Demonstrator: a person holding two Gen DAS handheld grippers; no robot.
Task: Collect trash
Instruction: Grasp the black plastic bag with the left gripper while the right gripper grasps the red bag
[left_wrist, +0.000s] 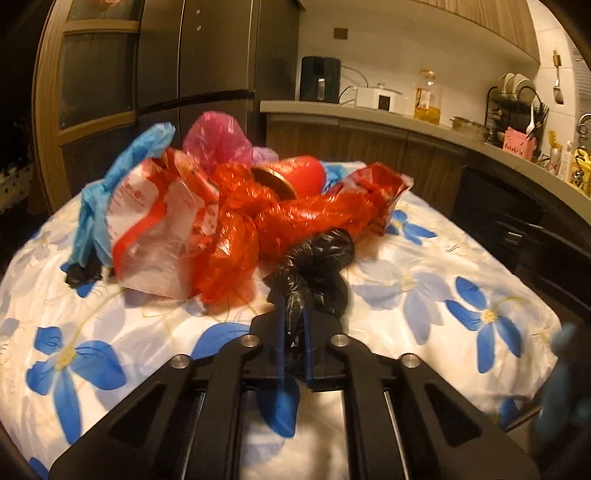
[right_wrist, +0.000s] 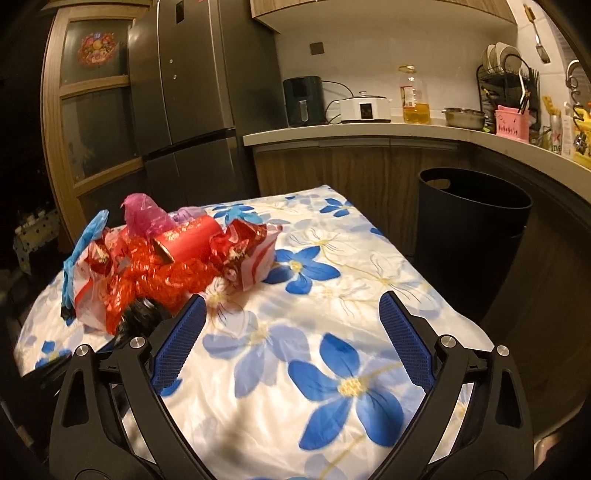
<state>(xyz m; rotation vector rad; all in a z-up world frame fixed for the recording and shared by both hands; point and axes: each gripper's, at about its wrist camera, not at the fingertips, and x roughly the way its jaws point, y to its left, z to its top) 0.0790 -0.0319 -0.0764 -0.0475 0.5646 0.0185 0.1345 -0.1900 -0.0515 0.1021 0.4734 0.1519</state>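
A pile of trash lies on the flowered tablecloth: a red mesh bag, a red-and-white wrapper, a blue bag, a pink bag and a red can. At the pile's near edge lies a crumpled black plastic bag, and my left gripper is shut on its near end. In the right wrist view the pile sits at the cloth's left, the black bag in front of it. My right gripper hangs open over bare cloth, right of the pile, holding nothing.
A tall black bin stands on the floor beyond the table's right corner. Behind are a dark fridge and a counter with an air fryer, a cooker, an oil bottle and a dish rack.
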